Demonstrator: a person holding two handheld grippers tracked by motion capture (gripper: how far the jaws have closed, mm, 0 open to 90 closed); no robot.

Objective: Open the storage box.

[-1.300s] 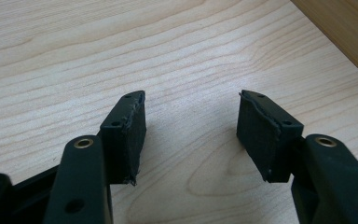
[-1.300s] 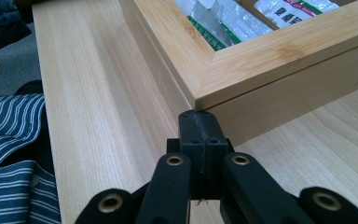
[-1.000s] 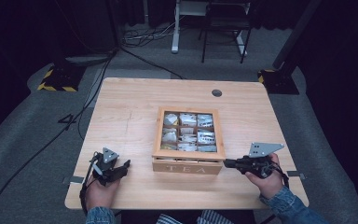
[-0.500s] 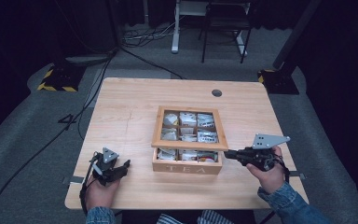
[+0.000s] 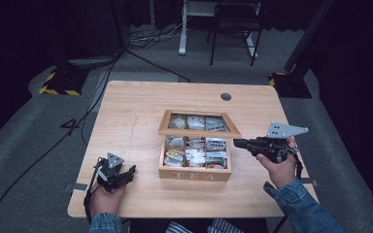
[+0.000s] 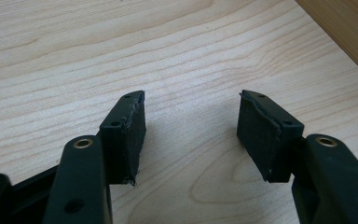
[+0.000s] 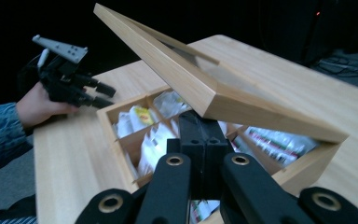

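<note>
The right gripper point(image 5: 237, 142), jaws pressed together, touches the tea box lid point(image 5: 199, 131); the left gripper point(image 6: 191, 128) stands spread, holding nothing

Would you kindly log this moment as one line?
lid: half raised | right gripper: shut, under lid edge | left gripper: open, on table | tea box: open

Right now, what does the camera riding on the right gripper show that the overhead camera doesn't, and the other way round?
The right gripper view shows the shut jaws of the right gripper tucked under the raised lid, lifting it. The high view shows the whole table, the floor cables and a chair behind. Both show the tea box, its packets and the left gripper.
</note>
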